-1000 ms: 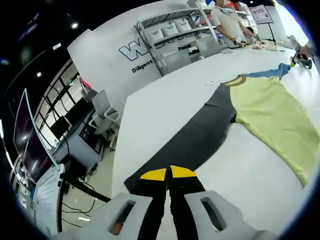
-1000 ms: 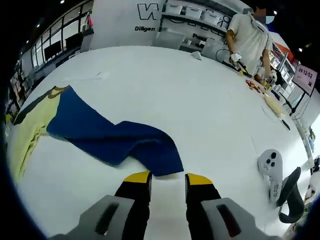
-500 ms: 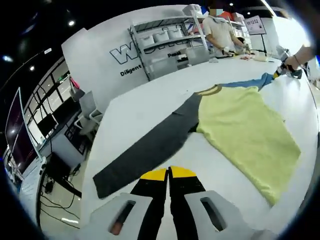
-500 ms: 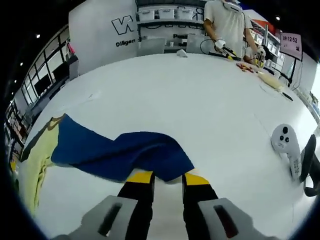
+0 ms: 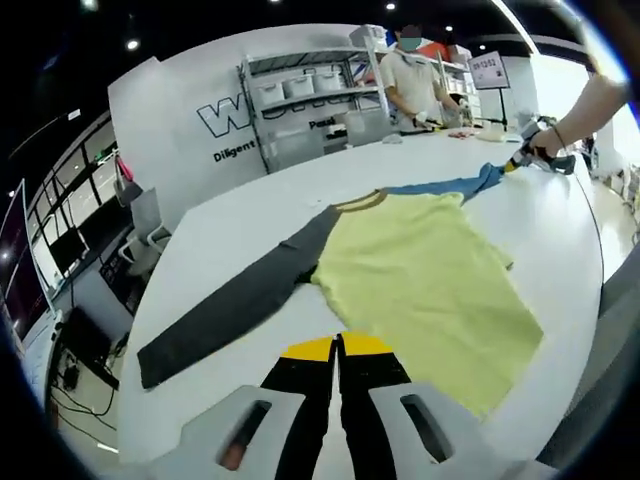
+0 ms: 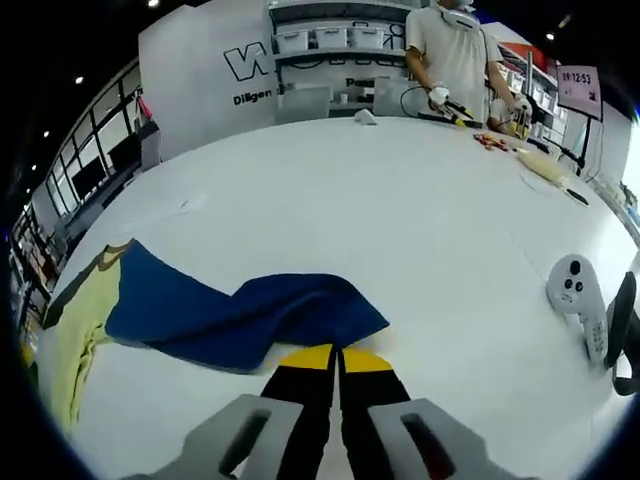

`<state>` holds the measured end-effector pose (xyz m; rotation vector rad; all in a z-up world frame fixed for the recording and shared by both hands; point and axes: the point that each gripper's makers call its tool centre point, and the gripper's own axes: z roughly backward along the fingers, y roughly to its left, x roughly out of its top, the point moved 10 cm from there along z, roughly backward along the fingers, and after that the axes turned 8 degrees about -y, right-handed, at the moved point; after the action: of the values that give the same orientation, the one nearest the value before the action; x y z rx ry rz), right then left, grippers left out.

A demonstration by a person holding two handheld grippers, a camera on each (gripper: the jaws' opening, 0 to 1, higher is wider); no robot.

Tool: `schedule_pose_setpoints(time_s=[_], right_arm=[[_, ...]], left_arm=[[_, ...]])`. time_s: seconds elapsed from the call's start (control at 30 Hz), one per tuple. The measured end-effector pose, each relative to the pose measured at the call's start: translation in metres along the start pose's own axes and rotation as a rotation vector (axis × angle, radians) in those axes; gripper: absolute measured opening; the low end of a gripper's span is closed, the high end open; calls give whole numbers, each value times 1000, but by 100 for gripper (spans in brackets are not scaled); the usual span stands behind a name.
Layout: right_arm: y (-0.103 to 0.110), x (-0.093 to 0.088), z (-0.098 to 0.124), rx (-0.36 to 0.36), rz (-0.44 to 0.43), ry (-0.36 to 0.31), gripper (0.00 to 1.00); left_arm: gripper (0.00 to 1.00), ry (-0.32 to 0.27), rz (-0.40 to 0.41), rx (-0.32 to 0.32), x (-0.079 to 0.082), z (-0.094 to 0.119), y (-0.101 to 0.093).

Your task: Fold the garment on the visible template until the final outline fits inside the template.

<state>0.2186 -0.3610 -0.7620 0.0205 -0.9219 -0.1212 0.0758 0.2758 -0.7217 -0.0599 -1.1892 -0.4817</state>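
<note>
The garment (image 5: 420, 275) has a pale yellow body, a dark grey sleeve (image 5: 225, 305) toward 9 o'clock, a blue sleeve (image 6: 240, 315), and an olive collar; the worktop (image 6: 400, 210) is white.

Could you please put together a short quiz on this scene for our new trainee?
1. True or false: the left gripper has its jaws open.
2. What colour is the sleeve that the right gripper is shut on? A grey, B blue, C red.
3. Fill in: the garment's body is ___ in colour.

Key: 1 false, the jaws are shut. 2 B. 3 yellow.
</note>
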Motion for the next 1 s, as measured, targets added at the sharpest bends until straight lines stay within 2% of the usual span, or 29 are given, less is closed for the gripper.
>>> schedule_pose_setpoints(time_s=[0.17, 0.27, 0.43, 0.57, 0.83, 0.9, 0.93, 1.0], right_arm=[[0, 3, 1, 11, -14, -22, 0], [-1, 7, 5, 13, -6, -42, 0], [2, 16, 12, 46, 67, -61, 0], [4, 20, 19, 59, 33, -62, 0], [2, 21, 33, 60, -15, -54, 0], [-1, 20, 38, 64, -39, -35, 0], [-2, 17, 40, 52, -42, -1, 0], [-4, 15, 41, 47, -38, 6, 0]], left_arm=[[3, -8, 12, -35, 1, 2, -17], [3, -10, -9, -67, 3, 4, -31], [3, -23, -2, -109, 7, 7, -44], [3, -26, -1, -141, 10, 9, -54], [3, -43, 2, -181, 17, 13, -65], [3, -50, 4, -196, 18, 16, -69], [3, -50, 3, -203, 18, 16, -70], [3, -46, 2, -211, 18, 17, -71]])
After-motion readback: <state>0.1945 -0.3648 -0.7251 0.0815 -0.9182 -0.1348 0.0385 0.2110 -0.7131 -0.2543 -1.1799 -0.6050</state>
